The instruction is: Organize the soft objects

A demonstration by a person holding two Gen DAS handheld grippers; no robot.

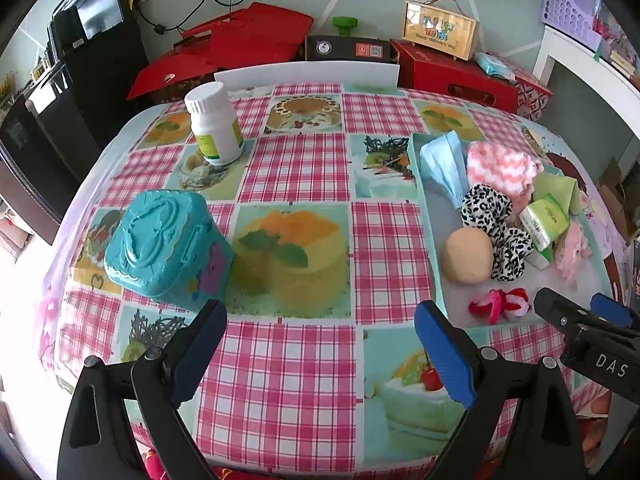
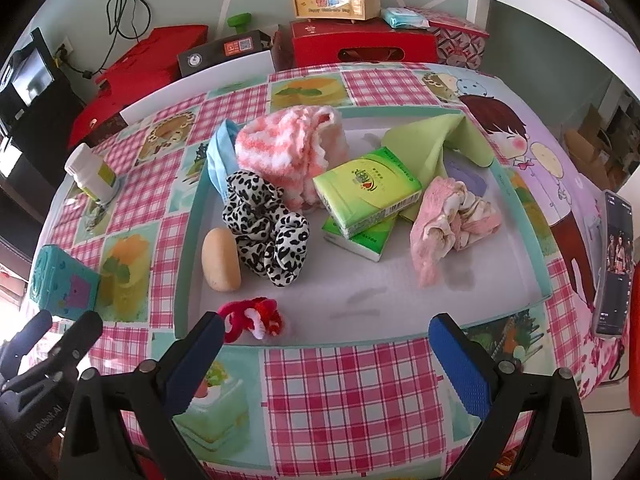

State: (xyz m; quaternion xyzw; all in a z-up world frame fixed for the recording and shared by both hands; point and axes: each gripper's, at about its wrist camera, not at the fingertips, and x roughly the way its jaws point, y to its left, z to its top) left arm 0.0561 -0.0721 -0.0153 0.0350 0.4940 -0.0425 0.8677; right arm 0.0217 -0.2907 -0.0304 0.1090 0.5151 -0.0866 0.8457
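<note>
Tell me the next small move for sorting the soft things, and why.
Probably ease the right gripper forward and down toward the red and white scrunchie. Both grippers are open and empty, and that scrunchie lies nearest, just inside the tray's front edge, apart from the piled soft items.

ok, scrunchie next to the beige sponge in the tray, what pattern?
Black-and-white leopard print on the scrunchie; clearest in the right wrist view.
</note>
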